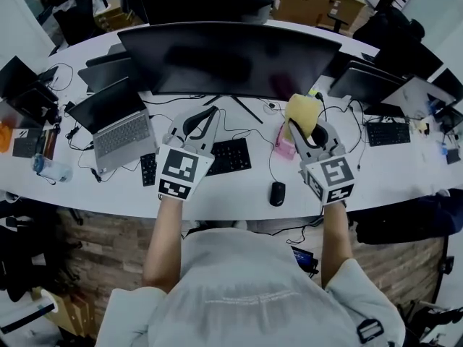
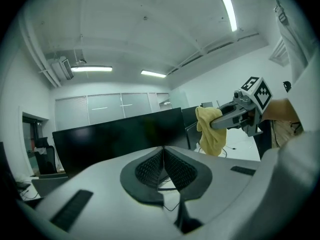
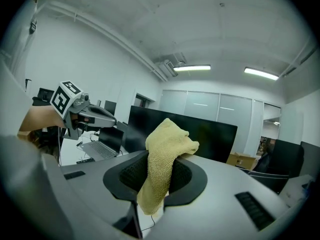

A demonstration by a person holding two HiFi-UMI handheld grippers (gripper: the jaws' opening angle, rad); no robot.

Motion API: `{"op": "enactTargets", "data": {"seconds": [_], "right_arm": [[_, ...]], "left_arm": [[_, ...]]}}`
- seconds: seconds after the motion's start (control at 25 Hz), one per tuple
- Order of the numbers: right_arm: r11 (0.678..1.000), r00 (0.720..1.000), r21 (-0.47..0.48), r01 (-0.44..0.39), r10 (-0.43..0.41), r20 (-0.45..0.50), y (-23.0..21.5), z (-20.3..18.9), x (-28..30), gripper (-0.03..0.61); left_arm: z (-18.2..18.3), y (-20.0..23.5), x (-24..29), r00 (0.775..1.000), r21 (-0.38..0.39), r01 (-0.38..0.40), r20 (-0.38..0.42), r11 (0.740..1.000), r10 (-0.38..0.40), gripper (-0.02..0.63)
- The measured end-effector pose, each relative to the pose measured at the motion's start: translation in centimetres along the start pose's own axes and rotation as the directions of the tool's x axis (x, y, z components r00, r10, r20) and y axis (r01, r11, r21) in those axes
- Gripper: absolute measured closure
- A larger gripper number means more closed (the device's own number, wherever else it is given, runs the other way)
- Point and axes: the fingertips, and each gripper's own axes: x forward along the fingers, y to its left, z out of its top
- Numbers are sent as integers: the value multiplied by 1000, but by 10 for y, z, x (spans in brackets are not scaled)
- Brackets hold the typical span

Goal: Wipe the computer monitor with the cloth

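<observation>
near the monitor [image 1: 228,60], right side: right tool [image 1: 307,130] pinches the cloth [image 1: 302,112], wad poking forward, probably staged for wiping. left tool [image 1: 207,116] jaws together, empty, idle over the table [image 1: 405,166].

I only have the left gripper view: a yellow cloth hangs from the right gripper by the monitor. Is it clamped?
Observer: Yes. The right gripper view shows the right gripper shut on the yellow cloth, which bunches above the jaws.
Operator: What lies below?
Observer: The head view shows a black keyboard and a mouse on the desk, left of that gripper.
Operator: Where is the cloth against the screen?
Observer: From the head view, by the curved monitor, at its lower right edge; contact unclear.
</observation>
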Motion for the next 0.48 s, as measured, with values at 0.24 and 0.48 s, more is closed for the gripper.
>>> {"op": "enactTargets", "data": {"seconds": [0.24, 0.48], "right_arm": [[1000, 999, 14, -22, 22, -30, -1, -23, 4, 471], [998, 997, 7, -64, 65, -53, -4, -35, 11, 471]], "left_arm": [[-14, -10, 7, 1000, -38, -7, -31, 999, 5, 594], [-21, -3, 7, 998, -47, -48, -46, 998, 46, 594]]}}
